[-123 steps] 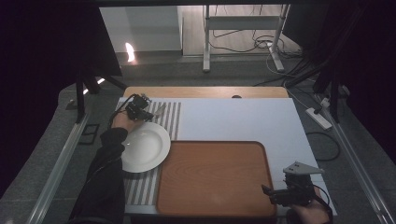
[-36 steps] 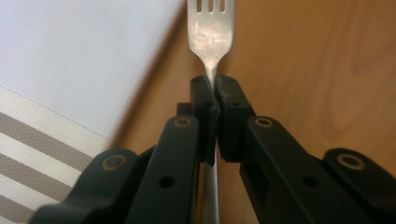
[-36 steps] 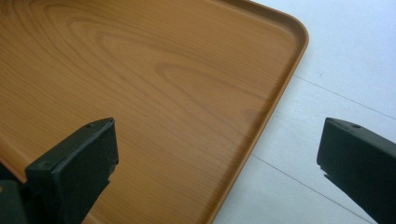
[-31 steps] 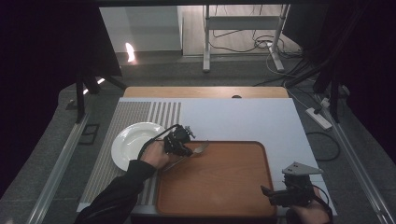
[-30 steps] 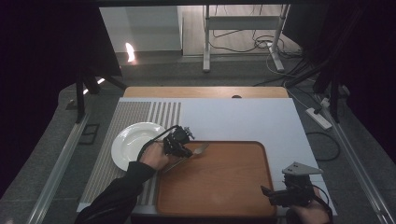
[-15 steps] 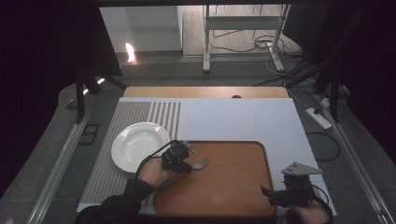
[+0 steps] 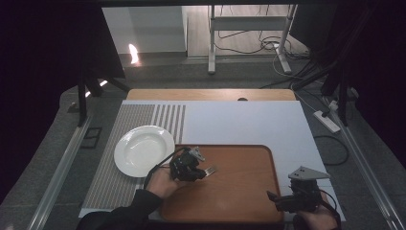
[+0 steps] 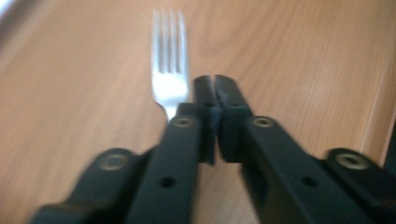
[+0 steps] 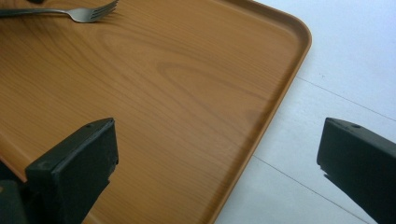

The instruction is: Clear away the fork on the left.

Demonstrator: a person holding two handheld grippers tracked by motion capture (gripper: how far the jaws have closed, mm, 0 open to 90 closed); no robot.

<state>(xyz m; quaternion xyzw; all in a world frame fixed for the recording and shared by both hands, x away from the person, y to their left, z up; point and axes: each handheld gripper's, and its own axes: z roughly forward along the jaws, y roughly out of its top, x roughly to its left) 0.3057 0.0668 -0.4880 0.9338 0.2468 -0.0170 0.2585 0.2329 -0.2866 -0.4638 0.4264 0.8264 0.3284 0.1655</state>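
while the left gripper [image 7: 203, 173] has carried it off the placemat | silver metal fork [image 7: 209, 171]: clamped by the handle, now over the brown wooden tray [image 7: 249, 158] | white round plate [image 7: 143, 150]: left behind | right gripper [image 7: 275, 197]: jaws agape, idle | set-down likely next

A white tabletop [image 7: 249, 122] with a wooden strip along its far edge stands on a grey carpeted floor [image 7: 158, 76]. Dark curtains [image 7: 43, 72] close off both sides. Beyond the far edge stands a white metal frame [image 7: 249, 28] on pale flooring, with loose cables [image 7: 265, 45] tangled around its feet. A white power strip [image 7: 327, 121] lies on the carpet at the right. A small bright light [image 7: 133, 52] glows at the far left.
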